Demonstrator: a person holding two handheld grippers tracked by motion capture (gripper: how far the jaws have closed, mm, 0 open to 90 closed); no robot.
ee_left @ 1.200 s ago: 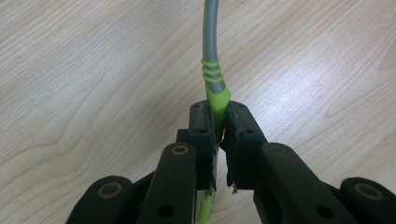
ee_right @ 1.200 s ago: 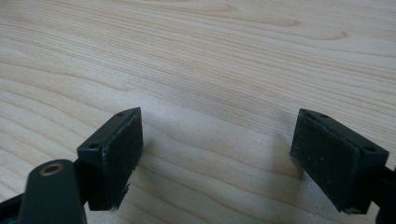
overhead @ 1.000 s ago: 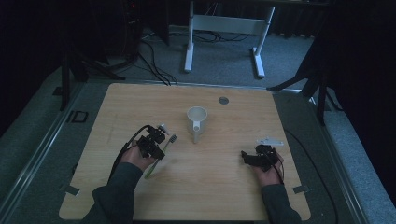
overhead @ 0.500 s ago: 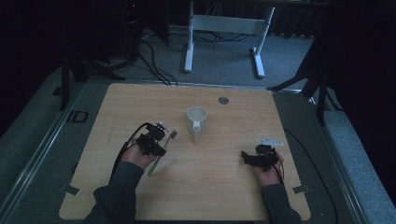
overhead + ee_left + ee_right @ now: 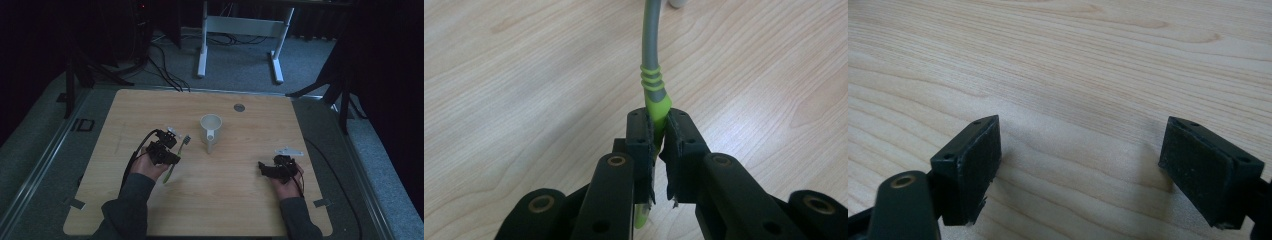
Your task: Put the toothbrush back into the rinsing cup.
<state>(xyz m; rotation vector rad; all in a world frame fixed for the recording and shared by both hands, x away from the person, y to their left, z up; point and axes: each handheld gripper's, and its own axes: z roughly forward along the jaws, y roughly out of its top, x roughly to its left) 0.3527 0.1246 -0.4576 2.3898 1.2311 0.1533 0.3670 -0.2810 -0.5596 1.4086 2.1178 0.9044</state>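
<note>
Green and grey, the toothbrush point(image 5: 651, 75) is clamped by its green handle between the closed jaws of the left gripper point(image 5: 164, 151), its bristled head raised toward one o'clock, just short of the white mug point(image 5: 210, 129). The right gripper point(image 5: 274, 169) is held with jaws wide apart and empty, at about four o'clock on the wooden table point(image 5: 250, 200). Because the handle is pinched on a narrow, curved section, it could be pivoted or slipped. The mug could be tipped if its rim is struck.
</note>
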